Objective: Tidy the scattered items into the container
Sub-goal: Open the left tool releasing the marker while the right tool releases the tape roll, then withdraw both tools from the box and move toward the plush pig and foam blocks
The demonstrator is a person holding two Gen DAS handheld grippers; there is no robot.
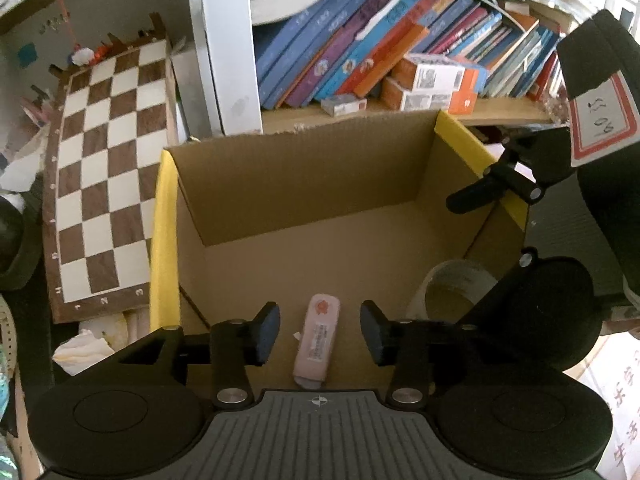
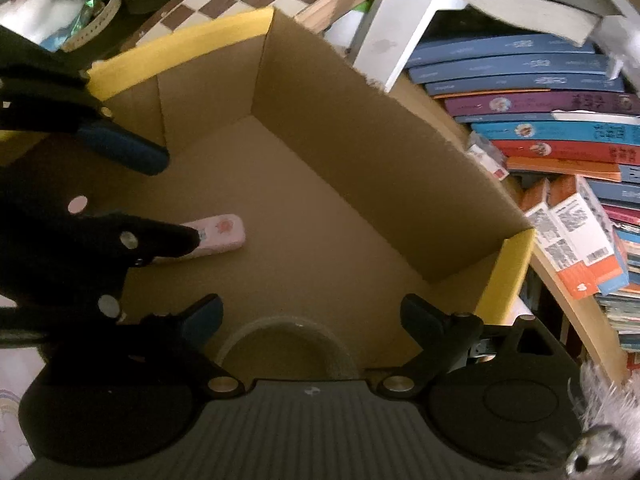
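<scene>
An open cardboard box (image 1: 304,168) with yellow-taped rims fills both views. A small pink packet (image 1: 317,340) with a barcode label lies flat on the box floor. My left gripper (image 1: 320,328) hovers over it, open, with a pad on each side and neither touching. The right wrist view shows that packet (image 2: 220,234) partly hidden behind my left gripper (image 2: 178,200). A roll of clear tape (image 2: 288,344) rests on the floor near the box's front. My right gripper (image 2: 312,316) stands wide open above it, holding nothing. One of its fingers (image 1: 474,197) crosses the box's right rim.
A brown-and-white chessboard (image 1: 104,176) leans left of the box, with crumpled tissue (image 1: 84,350) below it. Behind the box stand a white post (image 1: 228,48) and a shelf of leaning books (image 1: 380,40) with orange-white cartons (image 1: 436,80). The far half of the box floor is bare.
</scene>
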